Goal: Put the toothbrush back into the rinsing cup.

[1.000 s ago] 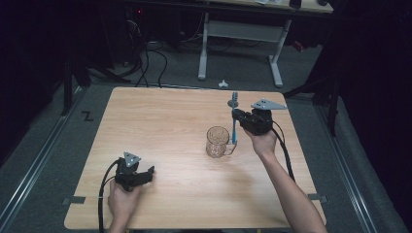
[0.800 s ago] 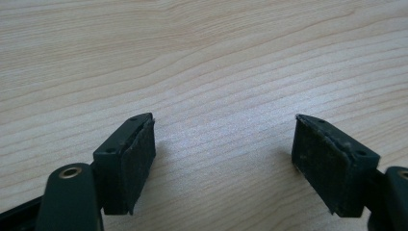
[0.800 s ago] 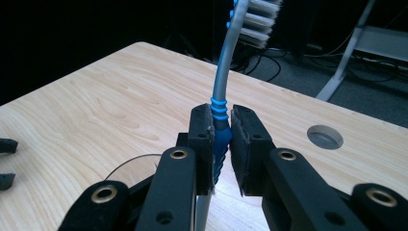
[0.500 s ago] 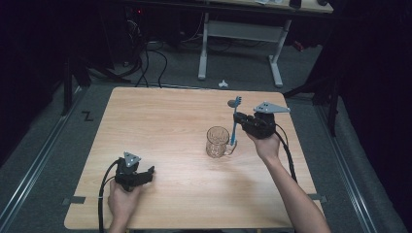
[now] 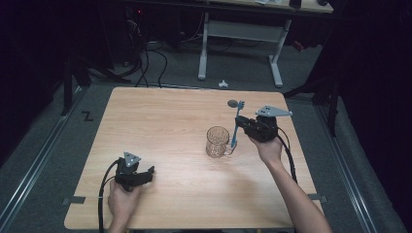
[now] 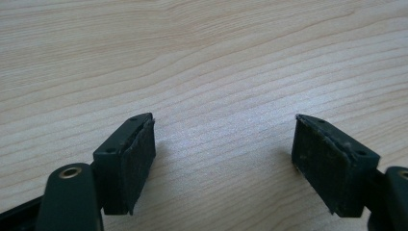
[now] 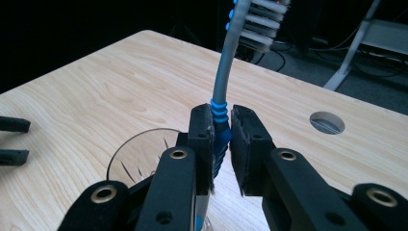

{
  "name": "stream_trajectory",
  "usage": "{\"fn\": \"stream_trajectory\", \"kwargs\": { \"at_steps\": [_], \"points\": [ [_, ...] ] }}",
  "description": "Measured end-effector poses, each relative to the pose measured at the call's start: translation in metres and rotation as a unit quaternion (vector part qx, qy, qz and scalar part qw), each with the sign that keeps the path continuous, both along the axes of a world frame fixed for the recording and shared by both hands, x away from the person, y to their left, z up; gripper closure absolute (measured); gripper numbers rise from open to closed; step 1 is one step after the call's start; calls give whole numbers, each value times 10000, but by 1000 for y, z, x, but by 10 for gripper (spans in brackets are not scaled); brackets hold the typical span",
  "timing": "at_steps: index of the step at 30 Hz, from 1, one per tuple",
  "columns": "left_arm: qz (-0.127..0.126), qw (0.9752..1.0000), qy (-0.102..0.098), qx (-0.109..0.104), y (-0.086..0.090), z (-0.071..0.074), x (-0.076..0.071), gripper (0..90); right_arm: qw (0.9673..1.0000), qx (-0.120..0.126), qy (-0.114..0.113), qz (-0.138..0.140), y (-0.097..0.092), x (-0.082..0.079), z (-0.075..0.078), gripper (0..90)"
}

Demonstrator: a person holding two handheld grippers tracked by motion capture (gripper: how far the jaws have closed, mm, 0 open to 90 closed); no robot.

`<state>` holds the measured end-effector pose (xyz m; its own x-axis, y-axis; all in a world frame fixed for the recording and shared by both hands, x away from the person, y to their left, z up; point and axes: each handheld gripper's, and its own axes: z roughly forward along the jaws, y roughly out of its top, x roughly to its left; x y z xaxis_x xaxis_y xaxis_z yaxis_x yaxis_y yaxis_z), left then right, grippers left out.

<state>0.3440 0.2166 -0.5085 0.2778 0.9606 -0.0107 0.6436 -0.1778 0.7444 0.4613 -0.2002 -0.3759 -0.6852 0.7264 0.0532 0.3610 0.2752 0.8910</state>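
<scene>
Right tongs [image 5: 239, 127] clenched on an upright toothbrush [image 5: 235, 127] just beside the glass mug [image 5: 217, 141] on the bench [image 5: 160, 121], left tongs [image 6: 223, 159] released and idle: a misjudged descent could tip the mug.

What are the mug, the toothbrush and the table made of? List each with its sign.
Mug: clear glass, probably; the table shows through it, and its walls look ribbed.
Toothbrush: likely plastic, grey neck, ridged blue grip, pale bristles.
Table: light wood or wood-look laminate; printed or real grain, matte sheen.
</scene>
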Motion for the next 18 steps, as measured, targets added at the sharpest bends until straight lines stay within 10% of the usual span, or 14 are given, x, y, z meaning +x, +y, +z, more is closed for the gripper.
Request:
{"fn": "stream_trajectory", "kwargs": {
  "at_steps": [18],
  "points": [
    [0, 10000, 0, -2, 0, 0, 0, 238, 9998, -176, -103, 78, 1, -11, 1, 791]
  ]
}}
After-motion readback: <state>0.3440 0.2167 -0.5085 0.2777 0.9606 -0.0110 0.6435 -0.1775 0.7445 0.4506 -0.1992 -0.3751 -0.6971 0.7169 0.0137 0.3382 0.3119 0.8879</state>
